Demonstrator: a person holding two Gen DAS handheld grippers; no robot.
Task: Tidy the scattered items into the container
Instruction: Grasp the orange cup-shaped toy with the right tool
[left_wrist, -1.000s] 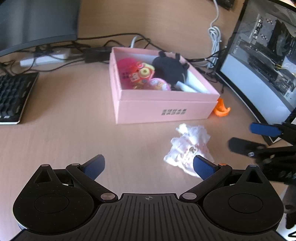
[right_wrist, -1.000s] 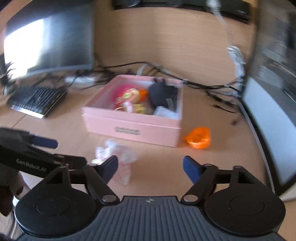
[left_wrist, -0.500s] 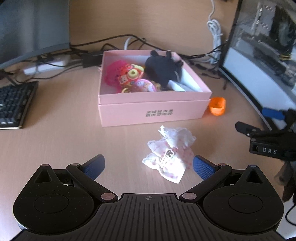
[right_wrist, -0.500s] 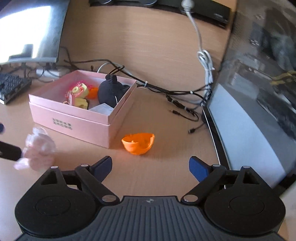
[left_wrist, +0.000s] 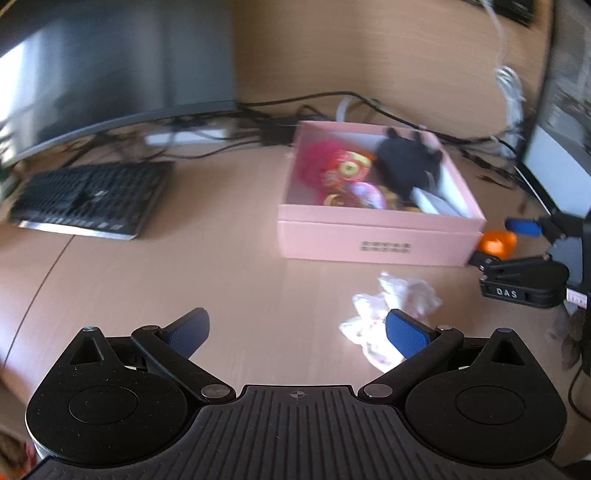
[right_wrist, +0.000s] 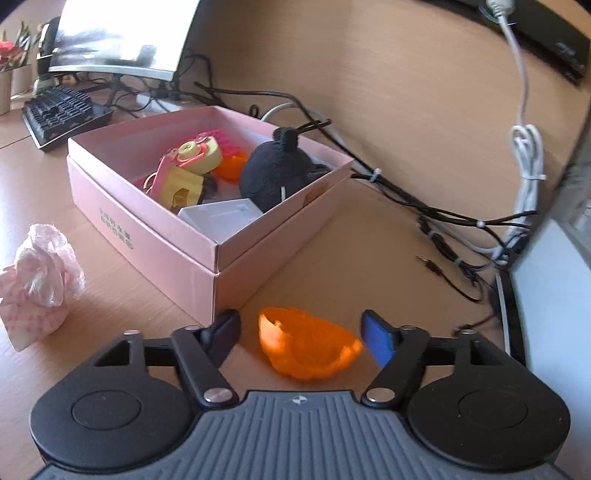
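While both grippers stand wide and hold nothing, two loose items lie on the desk (right_wrist: 369, 229): one orange cup (right_wrist: 306, 349) and one crumpled pink wrapper (right_wrist: 40, 280). The cup rests on its side just off the near corner of the one pink box (right_wrist: 155, 236), between the fingers of the right gripper (right_wrist: 301, 338), touching neither as far as the view shows. The wrapper lies in front of the box's labelled side, partly behind the right finger of the left gripper (left_wrist: 295, 332).

Inside the box sit one black plush (right_wrist: 275, 175), one white block (right_wrist: 221, 218), a yellow-and-pink toy (right_wrist: 184, 170), and more small pieces too jumbled to count. One keyboard (left_wrist: 88, 201) lies toward the desk's far left, and cables (right_wrist: 443, 218) trail along the back edge.

Half a second ago the cup lay well ahead of the right gripper; now the gripper brackets it. The left gripper's view has swung left, putting the wrapper at its right finger rather than between the two.
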